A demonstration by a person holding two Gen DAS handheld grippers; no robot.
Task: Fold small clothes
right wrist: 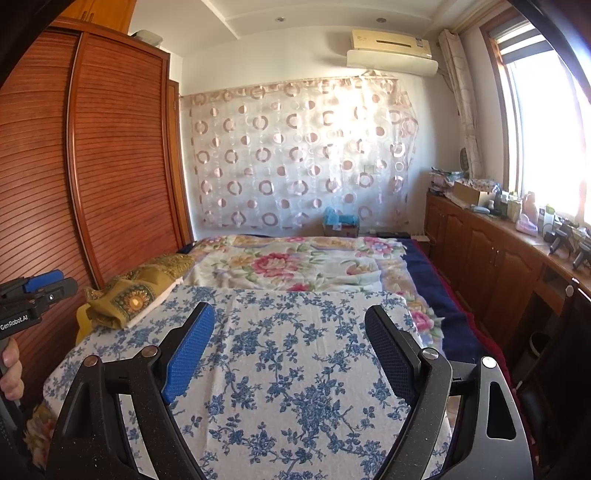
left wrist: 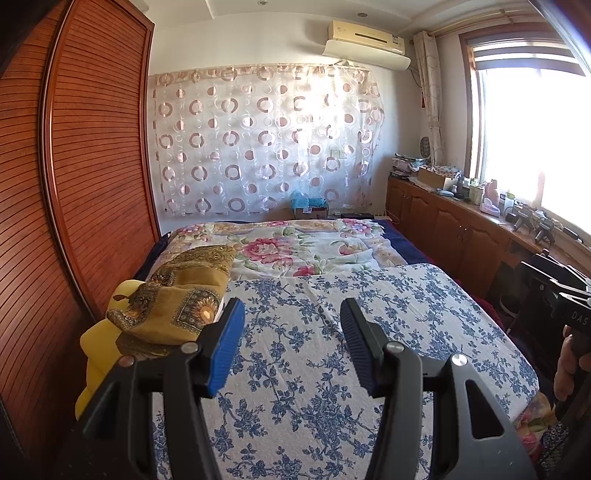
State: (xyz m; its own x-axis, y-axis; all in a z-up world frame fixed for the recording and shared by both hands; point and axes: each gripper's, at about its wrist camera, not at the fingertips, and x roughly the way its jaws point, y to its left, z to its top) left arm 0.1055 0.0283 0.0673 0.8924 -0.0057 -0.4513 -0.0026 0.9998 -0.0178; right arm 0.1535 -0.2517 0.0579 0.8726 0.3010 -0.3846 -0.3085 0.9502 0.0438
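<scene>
Faintly, left hand-held gripper [right wrist: 38, 286] reads "GenRobot.AI".

A bed [right wrist: 436, 325] carries a blue-flowered white cloth [right wrist: 295, 369] spread flat at its near end, a pink-flowered sheet [right wrist: 295, 266] beyond it, and a folded mustard patterned cloth [left wrist: 173, 310] on yellow fabric [left wrist: 96, 362] along its left edge.

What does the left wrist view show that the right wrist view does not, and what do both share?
Only the left wrist view shows the right tool from outside, at the frame's right edge, and more of the yellow item under the mustard patterned cloth. Only the right wrist view shows the left tool from outside, by the wardrobe. Both share the blue floral cloth, mustard cloth, flowered bedspread, circle curtain and air conditioner.
</scene>
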